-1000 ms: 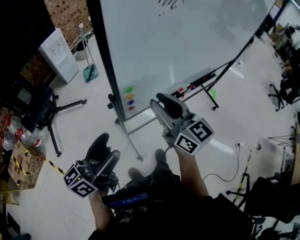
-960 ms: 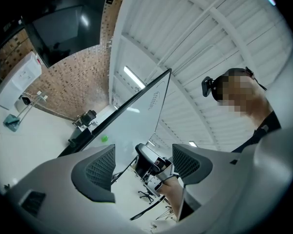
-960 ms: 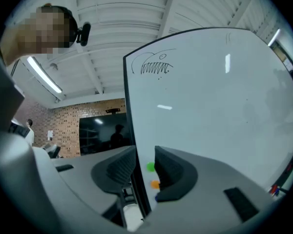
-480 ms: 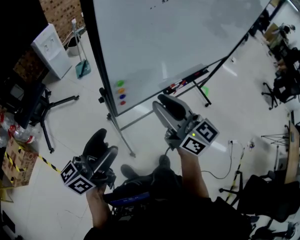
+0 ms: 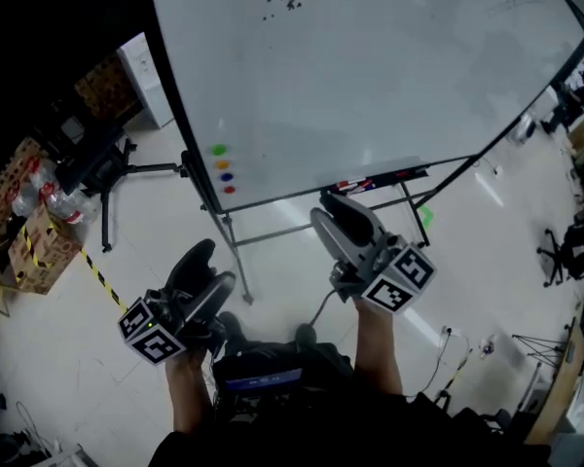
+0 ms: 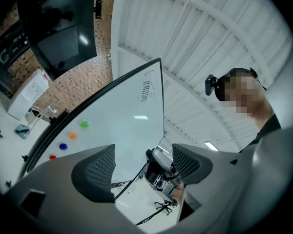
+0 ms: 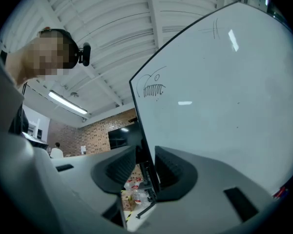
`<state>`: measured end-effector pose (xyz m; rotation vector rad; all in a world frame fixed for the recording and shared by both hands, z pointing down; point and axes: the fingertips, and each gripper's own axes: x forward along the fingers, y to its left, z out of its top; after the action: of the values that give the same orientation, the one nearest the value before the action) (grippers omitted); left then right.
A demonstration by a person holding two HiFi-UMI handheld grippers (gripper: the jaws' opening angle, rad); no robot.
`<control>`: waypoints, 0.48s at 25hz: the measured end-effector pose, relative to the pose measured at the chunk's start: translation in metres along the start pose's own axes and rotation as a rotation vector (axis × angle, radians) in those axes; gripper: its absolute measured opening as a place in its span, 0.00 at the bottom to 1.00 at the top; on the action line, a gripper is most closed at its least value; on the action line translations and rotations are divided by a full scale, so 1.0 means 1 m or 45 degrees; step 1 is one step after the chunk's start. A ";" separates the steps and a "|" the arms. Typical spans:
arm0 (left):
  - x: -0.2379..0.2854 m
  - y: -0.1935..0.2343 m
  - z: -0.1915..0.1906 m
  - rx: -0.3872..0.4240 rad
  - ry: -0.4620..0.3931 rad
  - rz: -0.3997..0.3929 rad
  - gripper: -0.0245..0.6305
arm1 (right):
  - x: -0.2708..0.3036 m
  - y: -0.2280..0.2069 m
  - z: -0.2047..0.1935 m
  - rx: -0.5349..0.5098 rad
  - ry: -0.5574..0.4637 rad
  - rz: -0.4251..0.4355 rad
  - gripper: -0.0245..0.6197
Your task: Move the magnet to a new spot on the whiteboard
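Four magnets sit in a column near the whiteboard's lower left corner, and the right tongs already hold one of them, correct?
Not quite. The four magnets do sit in a column near the whiteboard's lower left corner, but the right tongs hold none of them. The right gripper view shows them apart and empty.

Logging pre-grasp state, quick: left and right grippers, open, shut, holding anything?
Left gripper: open, nothing between the jaws.
Right gripper: open, nothing between the jaws.
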<state>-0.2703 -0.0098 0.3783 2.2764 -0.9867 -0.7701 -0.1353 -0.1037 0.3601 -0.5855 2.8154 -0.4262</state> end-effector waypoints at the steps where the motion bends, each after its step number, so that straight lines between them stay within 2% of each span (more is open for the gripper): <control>1: 0.005 -0.008 -0.008 0.010 -0.010 0.024 0.59 | -0.011 -0.002 0.002 0.012 0.006 0.028 0.27; 7: 0.020 -0.038 -0.052 0.047 -0.060 0.133 0.59 | -0.053 -0.015 0.011 0.062 -0.004 0.176 0.27; 12: 0.002 -0.068 -0.056 0.106 -0.111 0.213 0.59 | -0.058 0.011 0.007 0.120 0.004 0.319 0.27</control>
<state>-0.1995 0.0423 0.3716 2.2110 -1.2530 -0.7751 -0.0852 -0.0712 0.3595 -0.2089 2.8033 -0.5057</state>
